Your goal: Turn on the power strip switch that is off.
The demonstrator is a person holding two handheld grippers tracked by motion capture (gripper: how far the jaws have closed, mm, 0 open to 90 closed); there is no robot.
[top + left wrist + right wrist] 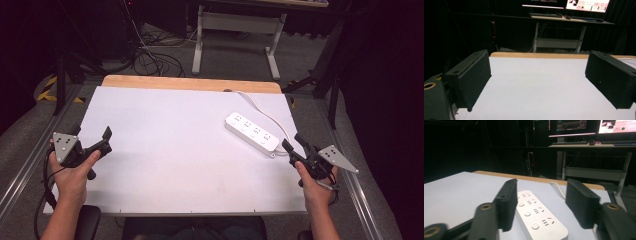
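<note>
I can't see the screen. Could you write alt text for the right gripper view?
A white power strip lies on a white table, seen between the open black jaws of the right gripper. Its white cord trails toward the table's far edge, with a dark room and lit monitors beyond.

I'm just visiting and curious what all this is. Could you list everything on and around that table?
White plastic power strip: one, white, right half of the table, white cord trailing to the far edge.
White-topped table: one, white sheet over a wooden board.
Desk with monitors: one, pale-legged, beyond the table.
Left gripper: one, black, near-left edge, open, holding nothing.
Right gripper: one, black, near-right, open, aimed at the strip.
</note>
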